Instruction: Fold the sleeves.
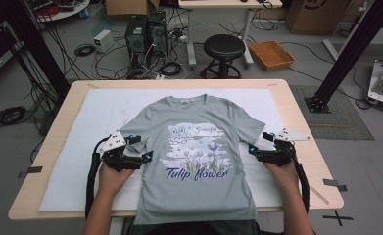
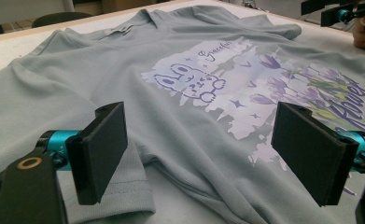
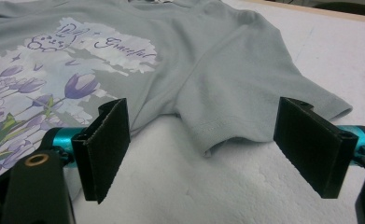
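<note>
Your left gripper (image 2: 199,154) and right gripper (image 3: 201,154) gape wide, unclenched, framing the sleeves at nine and three o'clock of the grey T-shirt (image 1: 194,147) lying flat on the white mat (image 1: 101,110). You're at the approach: next, lower and pinch each sleeve hem.

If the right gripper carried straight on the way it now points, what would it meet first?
Most likely the hem of the T-shirt's sleeve, which lies just ahead between the open jaws of the right gripper; depth is hard to judge, so it might brush the white mat first.
</note>
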A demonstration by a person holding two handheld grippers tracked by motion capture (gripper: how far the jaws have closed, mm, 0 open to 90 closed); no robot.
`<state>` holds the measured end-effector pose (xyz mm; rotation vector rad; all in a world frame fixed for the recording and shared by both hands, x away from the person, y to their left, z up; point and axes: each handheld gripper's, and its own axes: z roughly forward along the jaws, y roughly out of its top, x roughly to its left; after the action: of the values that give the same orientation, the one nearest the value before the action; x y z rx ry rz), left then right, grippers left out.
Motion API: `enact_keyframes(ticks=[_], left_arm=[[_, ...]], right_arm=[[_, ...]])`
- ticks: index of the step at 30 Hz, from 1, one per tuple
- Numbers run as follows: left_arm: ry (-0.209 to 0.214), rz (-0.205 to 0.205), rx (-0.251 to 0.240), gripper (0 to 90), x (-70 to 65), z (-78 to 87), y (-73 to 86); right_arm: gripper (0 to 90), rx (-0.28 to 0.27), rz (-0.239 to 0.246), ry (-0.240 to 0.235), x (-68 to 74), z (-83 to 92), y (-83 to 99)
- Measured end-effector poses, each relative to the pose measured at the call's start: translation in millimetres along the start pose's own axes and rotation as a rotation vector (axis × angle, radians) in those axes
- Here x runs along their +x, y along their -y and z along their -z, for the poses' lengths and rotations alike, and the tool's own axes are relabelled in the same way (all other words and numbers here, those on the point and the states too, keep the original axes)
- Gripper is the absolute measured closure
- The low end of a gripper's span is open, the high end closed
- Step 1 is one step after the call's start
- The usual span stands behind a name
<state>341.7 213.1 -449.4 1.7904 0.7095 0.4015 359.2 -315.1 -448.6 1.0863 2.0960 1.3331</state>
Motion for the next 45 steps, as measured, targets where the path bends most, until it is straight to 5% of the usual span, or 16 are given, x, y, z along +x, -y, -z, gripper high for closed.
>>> enact_keyframes(ticks=[12, 20, 25, 45], left_arm=[[0.000, -0.007, 0.005, 18.4, -1.0, -0.3, -0.1], [-0.002, -0.009, 0.005, 18.3, -0.9, -0.4, -0.3], [-0.002, -0.011, 0.005, 18.3, -1.5, -0.7, -0.3], [-0.005, -0.006, 0.004, 18.4, -0.7, -0.4, -0.3]], right_arm=[[19.0, -0.001, 0.013, 0.019, 1.2, -0.4, 0.0], [18.9, -0.017, -0.047, -0.006, -5.1, 1.7, -0.2], [19.0, -0.011, -0.074, 0.020, -10.1, 5.7, -2.9], [19.0, 0.058, -0.052, 0.045, -31.2, -6.6, -60.1]])
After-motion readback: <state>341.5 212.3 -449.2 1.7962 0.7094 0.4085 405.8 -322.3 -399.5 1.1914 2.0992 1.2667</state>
